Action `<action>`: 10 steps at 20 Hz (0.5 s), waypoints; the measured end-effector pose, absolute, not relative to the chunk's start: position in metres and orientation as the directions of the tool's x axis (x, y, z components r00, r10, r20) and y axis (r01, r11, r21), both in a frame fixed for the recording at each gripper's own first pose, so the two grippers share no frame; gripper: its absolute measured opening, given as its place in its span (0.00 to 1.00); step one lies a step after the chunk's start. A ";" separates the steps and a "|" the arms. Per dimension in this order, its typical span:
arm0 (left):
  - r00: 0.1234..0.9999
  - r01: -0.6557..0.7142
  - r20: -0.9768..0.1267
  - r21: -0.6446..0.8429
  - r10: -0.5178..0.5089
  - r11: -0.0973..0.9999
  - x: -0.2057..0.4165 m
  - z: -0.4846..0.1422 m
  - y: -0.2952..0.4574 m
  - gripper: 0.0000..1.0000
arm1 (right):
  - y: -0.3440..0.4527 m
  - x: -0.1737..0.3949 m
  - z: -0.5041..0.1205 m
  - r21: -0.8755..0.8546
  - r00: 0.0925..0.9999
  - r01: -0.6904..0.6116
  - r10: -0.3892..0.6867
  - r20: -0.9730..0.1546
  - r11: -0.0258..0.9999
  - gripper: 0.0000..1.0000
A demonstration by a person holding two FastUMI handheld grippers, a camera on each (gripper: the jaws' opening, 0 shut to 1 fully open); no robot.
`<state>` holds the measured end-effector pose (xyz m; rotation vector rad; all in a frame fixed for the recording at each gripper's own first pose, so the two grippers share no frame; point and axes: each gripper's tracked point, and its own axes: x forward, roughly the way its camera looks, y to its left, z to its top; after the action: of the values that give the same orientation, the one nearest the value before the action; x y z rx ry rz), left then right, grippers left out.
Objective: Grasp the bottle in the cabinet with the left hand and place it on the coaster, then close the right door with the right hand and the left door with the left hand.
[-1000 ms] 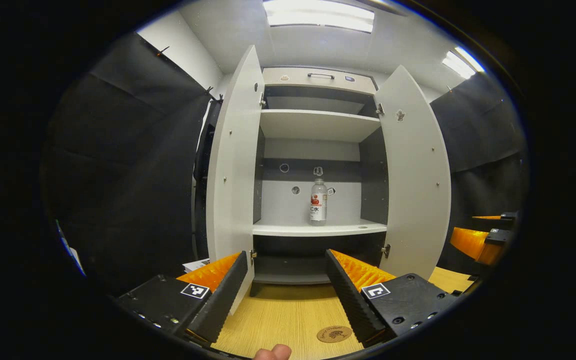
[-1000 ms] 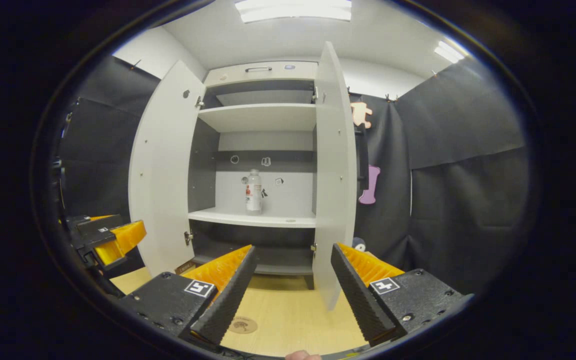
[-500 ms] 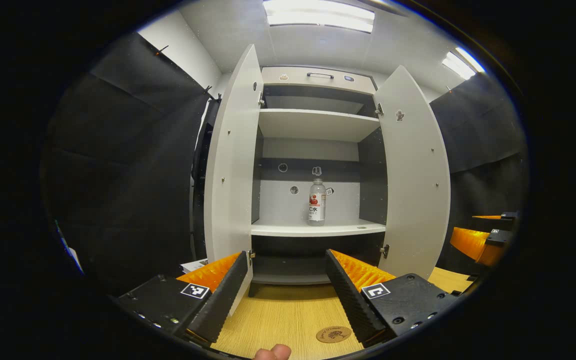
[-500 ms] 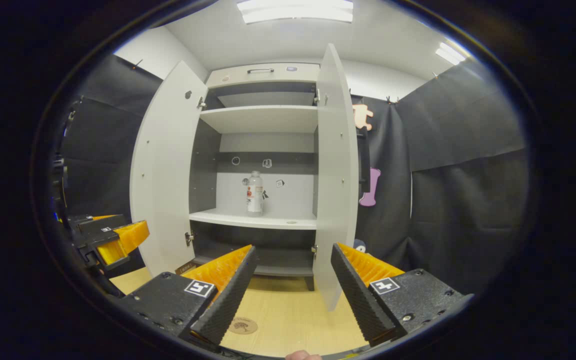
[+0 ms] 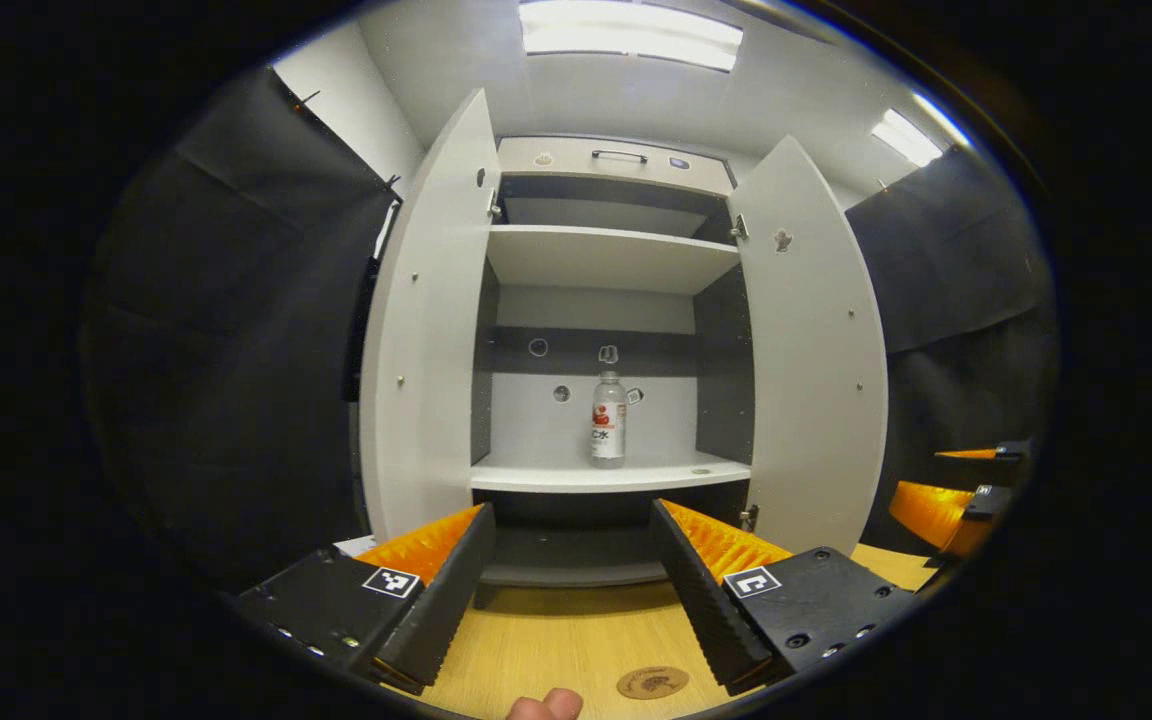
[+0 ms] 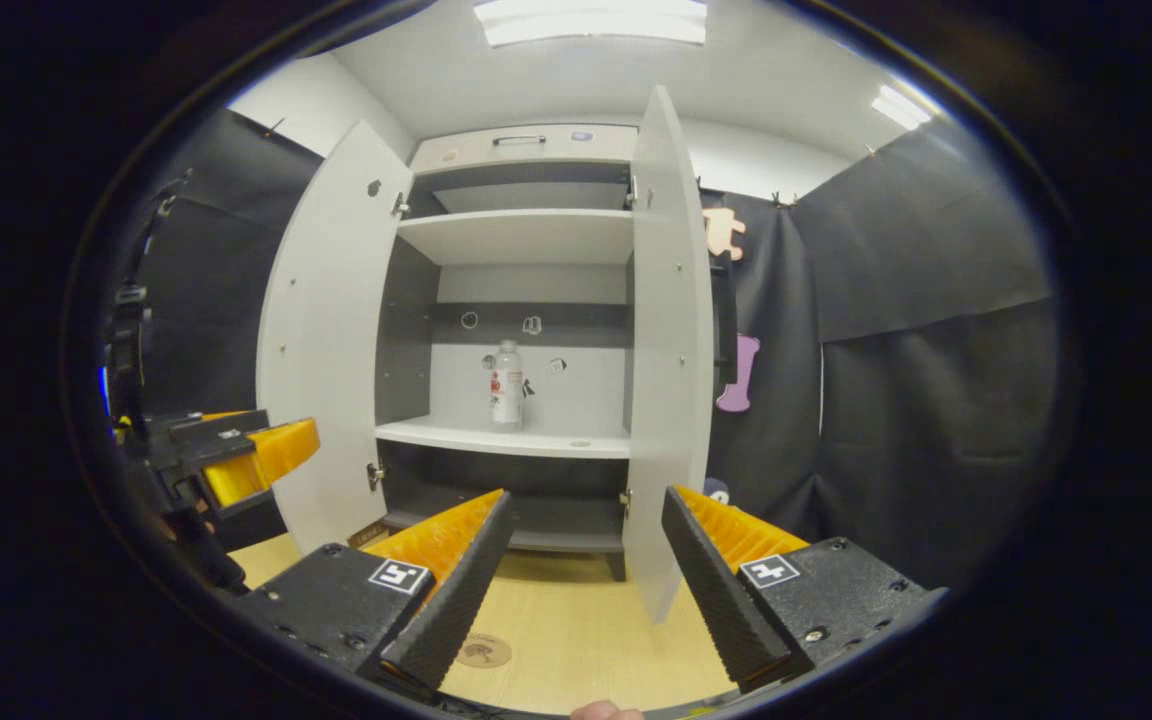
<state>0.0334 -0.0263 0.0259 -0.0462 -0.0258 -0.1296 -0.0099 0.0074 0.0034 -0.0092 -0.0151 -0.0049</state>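
Two doors are seen swung wide on the cabinet (image 5: 596, 160), the left door (image 5: 426, 330) and the right door (image 5: 811, 340) flanking its open shelves. Below and in front of the cabinet, a wooden desk (image 5: 556, 650) is spread. Before the cabinet, the left tool (image 5: 566, 570) is held with its fingers spread and nothing between them; the right tool (image 6: 581, 580) is likewise held apart and unloaded, near the right door's edge. Upright on the cabinet's middle shelf (image 5: 606, 475), toward the back, the bottle (image 5: 608, 420) is stood. On the desk in front of the cabinet, the coaster (image 5: 652, 683) is laid.
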 end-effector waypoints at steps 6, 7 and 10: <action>0.966 0.253 0.083 -0.094 -0.246 0.963 0.118 0.068 -0.061 0.95 | 0.007 -0.019 -0.003 0.002 1.000 0.011 -0.011 0.005 1.000 0.98; 0.960 0.276 0.075 -0.099 -0.270 0.956 0.134 0.071 -0.069 0.95 | 0.006 -0.020 -0.004 0.015 1.000 0.010 -0.010 0.000 1.000 0.98; 0.957 0.289 0.061 -0.077 -0.285 0.954 0.182 0.078 -0.086 0.94 | -0.004 -0.024 -0.004 0.026 0.999 0.039 -0.039 -0.008 0.999 0.98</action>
<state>0.1818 -0.0857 0.0775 -0.0853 -0.0495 -0.2920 -0.0238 -0.0041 -0.0043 0.0264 0.0075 -0.0394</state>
